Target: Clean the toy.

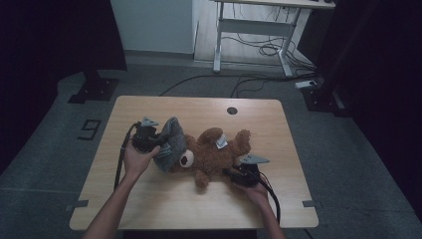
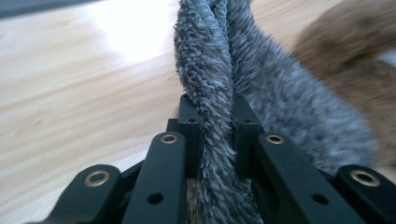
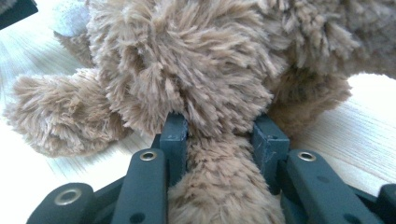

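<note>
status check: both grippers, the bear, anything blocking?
Left gripper shut on grey fuzzy fabric at the bear's head. Right gripper shut on a limb of the brown teddy bear, which lies on the table. Nothing blocking.

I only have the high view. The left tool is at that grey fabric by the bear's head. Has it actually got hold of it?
Observer: Yes. In the left gripper view, the left tool is pinched on a fold of the grey fuzzy fabric.
Operator: And the right tool?
Observer: The right tool is clamped around a limb of the brown teddy bear.
Operator: Is that limb lifted?
Observer: Cannot tell; the bear's other limb beside it lies on the wooden table.
</note>
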A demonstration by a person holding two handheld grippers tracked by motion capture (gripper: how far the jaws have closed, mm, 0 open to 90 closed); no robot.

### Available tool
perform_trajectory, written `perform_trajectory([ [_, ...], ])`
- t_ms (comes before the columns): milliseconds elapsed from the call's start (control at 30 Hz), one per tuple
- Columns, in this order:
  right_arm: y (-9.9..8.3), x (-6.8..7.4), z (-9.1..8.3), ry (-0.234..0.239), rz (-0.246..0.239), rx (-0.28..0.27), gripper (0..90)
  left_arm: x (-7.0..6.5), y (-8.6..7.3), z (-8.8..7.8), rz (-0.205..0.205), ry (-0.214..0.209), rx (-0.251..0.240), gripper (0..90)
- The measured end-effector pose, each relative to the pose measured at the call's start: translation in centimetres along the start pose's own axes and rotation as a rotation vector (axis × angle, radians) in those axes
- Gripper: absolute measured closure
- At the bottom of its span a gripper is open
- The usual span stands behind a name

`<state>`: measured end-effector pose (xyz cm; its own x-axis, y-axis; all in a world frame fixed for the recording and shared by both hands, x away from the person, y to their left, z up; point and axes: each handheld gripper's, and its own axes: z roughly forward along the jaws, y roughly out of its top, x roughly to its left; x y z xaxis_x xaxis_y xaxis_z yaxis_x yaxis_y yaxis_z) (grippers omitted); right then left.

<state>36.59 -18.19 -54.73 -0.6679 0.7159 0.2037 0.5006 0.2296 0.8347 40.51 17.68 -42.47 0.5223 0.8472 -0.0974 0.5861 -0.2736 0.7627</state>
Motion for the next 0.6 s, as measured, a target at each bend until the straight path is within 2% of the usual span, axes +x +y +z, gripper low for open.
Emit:
perform_trajectory([
  [133,0.0,0.0,0.0,0.000,-0.002,0.000,63.6,-3.3,1.4,-0.6,0.062,-0.077,-0.043,78.2],
  [233,0.0,0.0,0.0,0.001,-0.002,0.003,63.5,-6.7,2.4,-0.4,0.126,-0.157,-0.057,78.2],
  [267,0.0,0.0,0.0,0.001,-0.003,0.003,63.5,-7.5,2.6,-0.3,0.146,-0.170,-0.056,78.2],
  [400,0.0,0.0,0.0,0.001,-0.006,0.001,63.5,-11.6,3.8,1.8,0.207,-0.226,-0.030,78.1],
  [467,0.0,0.0,0.0,0.000,-0.006,0.002,63.5,-13.0,4.5,3.6,0.207,-0.245,-0.012,78.1],
  [500,0.0,-0.1,0.0,0.000,-0.008,0.001,63.5,-13.7,4.8,4.5,0.213,-0.247,0.007,78.1],
  [533,0.0,-0.1,-0.1,0.000,-0.008,0.001,63.5,-14.3,5.1,5.5,0.221,-0.227,0.027,78.1],
  [600,0.0,-0.1,-0.1,0.003,-0.005,0.002,63.5,-15.1,5.6,7.5,0.253,-0.161,0.071,78.0],
])
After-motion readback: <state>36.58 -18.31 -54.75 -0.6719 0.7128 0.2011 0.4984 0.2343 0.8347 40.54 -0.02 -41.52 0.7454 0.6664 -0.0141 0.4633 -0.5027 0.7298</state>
